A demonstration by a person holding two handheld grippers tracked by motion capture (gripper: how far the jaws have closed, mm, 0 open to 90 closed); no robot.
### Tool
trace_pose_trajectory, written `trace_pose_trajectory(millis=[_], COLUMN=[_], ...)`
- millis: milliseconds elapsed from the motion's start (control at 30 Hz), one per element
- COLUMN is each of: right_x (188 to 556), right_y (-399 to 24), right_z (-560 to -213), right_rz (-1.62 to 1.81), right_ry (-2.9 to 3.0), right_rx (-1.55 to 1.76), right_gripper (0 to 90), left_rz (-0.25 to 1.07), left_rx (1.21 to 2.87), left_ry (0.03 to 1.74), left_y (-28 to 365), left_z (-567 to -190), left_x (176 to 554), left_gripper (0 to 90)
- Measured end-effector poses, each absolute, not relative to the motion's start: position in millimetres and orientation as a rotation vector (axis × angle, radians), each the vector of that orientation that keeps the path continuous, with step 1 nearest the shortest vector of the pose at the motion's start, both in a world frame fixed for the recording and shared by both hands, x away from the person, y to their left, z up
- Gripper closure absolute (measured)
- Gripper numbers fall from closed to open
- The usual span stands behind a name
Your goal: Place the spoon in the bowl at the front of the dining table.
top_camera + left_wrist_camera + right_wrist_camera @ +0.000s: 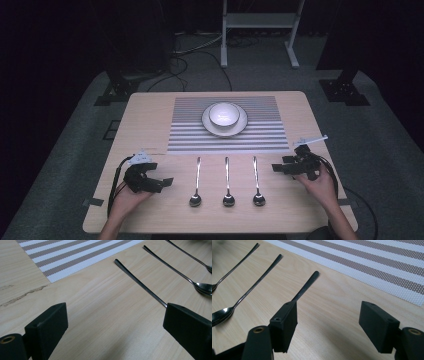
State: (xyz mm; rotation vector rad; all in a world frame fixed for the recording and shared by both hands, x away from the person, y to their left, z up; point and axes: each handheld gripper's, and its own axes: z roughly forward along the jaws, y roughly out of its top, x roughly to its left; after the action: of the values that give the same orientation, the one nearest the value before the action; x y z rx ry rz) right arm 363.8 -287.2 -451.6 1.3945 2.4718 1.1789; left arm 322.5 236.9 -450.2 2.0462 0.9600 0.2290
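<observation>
Both hand-held grippers, left [161,182] and right [280,168], rest on the bench with jaws apart, empty. Three spoons [227,182] lie untouched between them, below the bowl [224,113]. No step appears started.
</observation>
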Motion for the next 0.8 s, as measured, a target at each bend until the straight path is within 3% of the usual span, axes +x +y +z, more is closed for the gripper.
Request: trace_pose_trajectory(millis=[800], right_x=[362], right_y=[-284], right_z=[-449], right_rz=[1.169], right_ry=[2.474], right_rx=[1.374], right_gripper=[29.5], left_rz=[0.167], left_rx=[2.119], left_ry=[0.833], left_y=[198], left_z=[-446], left_x=[316], left_gripper=[7.5])
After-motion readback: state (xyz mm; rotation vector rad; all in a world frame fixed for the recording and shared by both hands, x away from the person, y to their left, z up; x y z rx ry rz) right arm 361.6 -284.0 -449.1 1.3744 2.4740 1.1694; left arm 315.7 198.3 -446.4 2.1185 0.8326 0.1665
